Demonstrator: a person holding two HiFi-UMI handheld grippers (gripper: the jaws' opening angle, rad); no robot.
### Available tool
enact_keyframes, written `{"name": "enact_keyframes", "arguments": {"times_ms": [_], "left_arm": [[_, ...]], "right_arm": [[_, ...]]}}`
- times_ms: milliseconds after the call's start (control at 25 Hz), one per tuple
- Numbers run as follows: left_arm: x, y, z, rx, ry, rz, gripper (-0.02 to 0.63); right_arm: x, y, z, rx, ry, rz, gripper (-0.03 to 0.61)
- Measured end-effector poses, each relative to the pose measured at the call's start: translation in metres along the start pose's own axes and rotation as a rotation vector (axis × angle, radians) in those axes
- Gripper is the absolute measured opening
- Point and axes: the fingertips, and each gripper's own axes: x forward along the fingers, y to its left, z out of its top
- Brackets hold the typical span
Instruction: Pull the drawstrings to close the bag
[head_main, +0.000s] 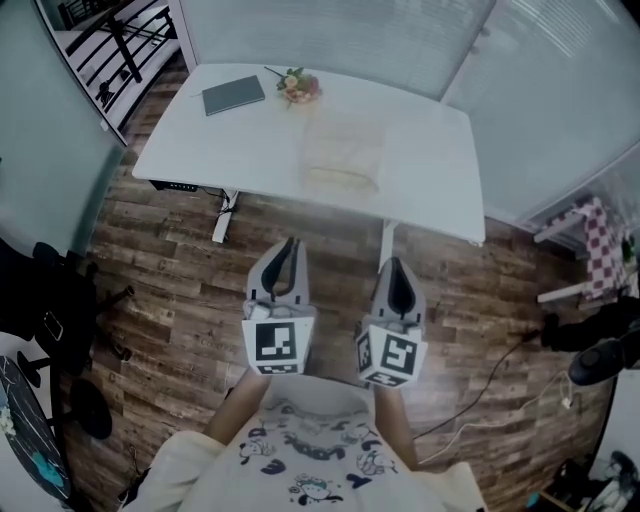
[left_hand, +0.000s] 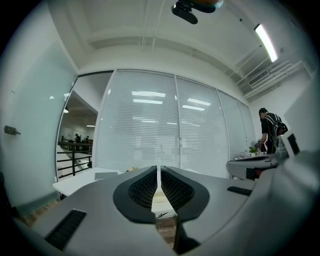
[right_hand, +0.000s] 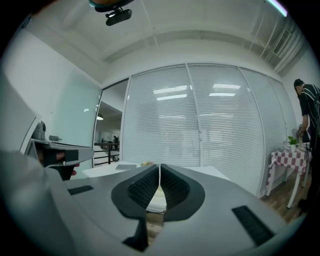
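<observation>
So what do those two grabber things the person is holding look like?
The left hand-held gripper and right hand-held gripper are light grey, tapering shells with dark ribbed pads inside. Each has a white cube with black square markers on it. The person wears a pale top with dark cartoon prints.

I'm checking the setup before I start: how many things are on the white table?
3: a grey notebook at the far left, a small bunch of flowers just right of it, and a pale cloth bag in the middle. Nothing seems hidden.
</observation>
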Motion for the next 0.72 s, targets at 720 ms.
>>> {"name": "enact_keyframes", "arguments": {"times_ms": [720], "left_arm": [[0.151, 0.061, -0.022, 0.026, 0.103, -0.074, 0.044]], "right_arm": [[0.154, -0.019, -0.022, -0.02, 0.117, -0.079, 0.015]]}}
